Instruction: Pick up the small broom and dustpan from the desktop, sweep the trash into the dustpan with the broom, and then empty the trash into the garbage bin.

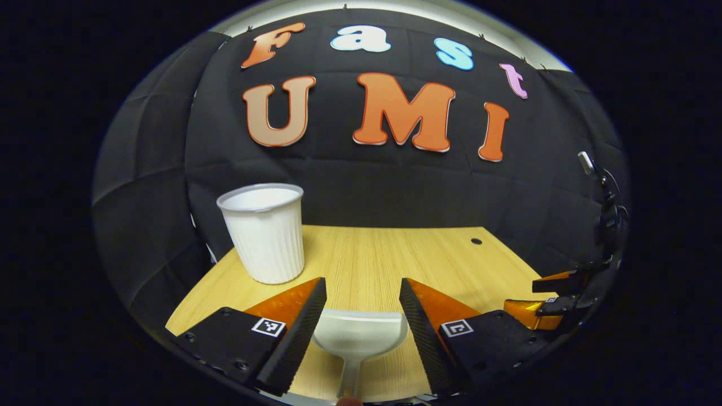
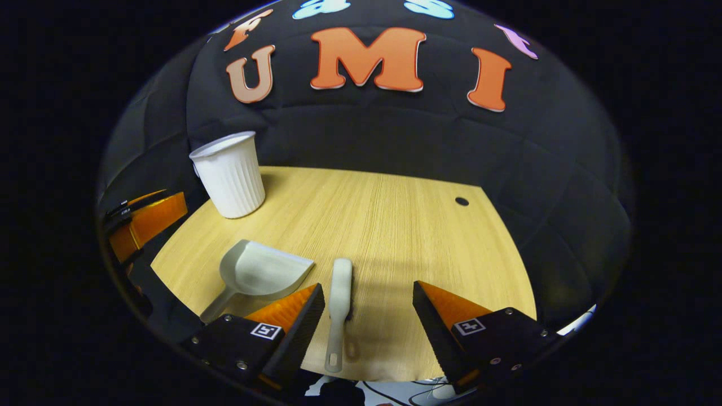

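Right gripper view has the right gripper (image 2: pixel 366 313) wide open, empty, over the broom (image 2: pixel 340 307) lying flat beside the dustpan (image 2: pixel 262 272). Pickup step; it should probably descend onto the handle, the left gripper (image 1: pixel 361 307) gaping likewise.

Hand-held gripper (image 1: pixel 362 307): black ribbed fingers (image 1: pixel 302 332), orange wedges, screwed black blocks, seemingly square coded markers.

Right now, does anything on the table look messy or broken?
Nothing stands out. The white ribbed plastic bin stands upright, and the white plastic dustpan and small white broom lie flat and whole on the wooden desktop. No trash is visible.
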Motion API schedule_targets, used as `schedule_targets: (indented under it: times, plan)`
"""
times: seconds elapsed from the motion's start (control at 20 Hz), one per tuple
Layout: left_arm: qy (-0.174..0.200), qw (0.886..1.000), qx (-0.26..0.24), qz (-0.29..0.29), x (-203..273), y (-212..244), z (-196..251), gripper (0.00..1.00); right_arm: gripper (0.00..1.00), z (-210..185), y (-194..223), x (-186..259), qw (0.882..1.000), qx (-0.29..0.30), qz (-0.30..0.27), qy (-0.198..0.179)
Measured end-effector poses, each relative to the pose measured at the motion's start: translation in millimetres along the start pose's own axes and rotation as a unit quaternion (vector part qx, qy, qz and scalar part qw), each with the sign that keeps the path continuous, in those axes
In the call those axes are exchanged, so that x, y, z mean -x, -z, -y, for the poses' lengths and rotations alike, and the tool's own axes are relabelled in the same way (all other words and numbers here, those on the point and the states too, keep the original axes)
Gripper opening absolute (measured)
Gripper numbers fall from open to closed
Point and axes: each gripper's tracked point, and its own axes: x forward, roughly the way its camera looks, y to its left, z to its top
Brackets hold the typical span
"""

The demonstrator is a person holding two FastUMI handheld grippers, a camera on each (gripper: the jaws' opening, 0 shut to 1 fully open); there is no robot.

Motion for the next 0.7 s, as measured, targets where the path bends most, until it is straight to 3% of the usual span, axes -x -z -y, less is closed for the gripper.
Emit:
schedule_targets:
  times: [0.25,0.5,0.7]
  plan:
    - [-0.012,0.997,0.009,0.081,18.3,-30.6,0.8,0.84,0.95,7.7,-43.4,24.2,0.996,0.0,0.084,0.005]
    - [-0.008,0.987,0.001,0.162,41.0,-86.9,5.2,0.83,0.94,21.2,-94.3,64.6,0.984,-0.001,0.18,0.016]
    - [-0.012,0.981,0.015,0.194,62.5,-120.3,6.9,0.83,0.94,27.9,-113.4,89.4,0.975,-0.01,0.219,0.021]
